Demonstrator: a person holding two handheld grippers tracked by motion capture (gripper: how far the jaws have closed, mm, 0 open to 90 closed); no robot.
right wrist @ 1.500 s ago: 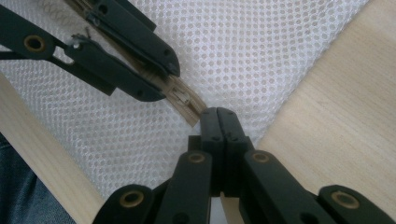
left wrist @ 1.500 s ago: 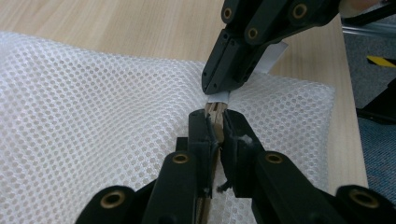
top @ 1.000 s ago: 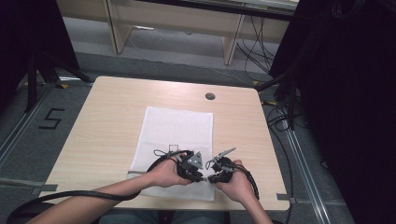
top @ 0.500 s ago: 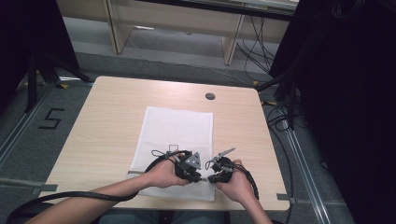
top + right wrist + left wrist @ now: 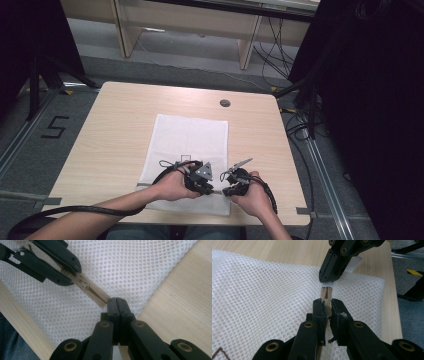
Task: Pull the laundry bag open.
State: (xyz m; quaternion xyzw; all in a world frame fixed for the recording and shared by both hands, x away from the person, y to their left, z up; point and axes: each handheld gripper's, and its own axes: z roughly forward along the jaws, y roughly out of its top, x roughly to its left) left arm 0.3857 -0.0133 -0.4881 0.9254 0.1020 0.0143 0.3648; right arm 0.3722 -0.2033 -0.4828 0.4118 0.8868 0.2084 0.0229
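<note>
The zipper point(image 5: 91, 291) is pinched by both grippers, stretched from the right gripper point(image 5: 116, 301) toward ten o'clock to the left gripper point(image 5: 68, 273).

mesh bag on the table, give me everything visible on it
The mesh bag is white honeycomb netting lying flat lengthwise on the wooden table. A beige zipper with a small metal slider runs along its near edge. The left gripper clamps the zipper at the slider end; the right gripper is shut at the zipper's other end.
</note>
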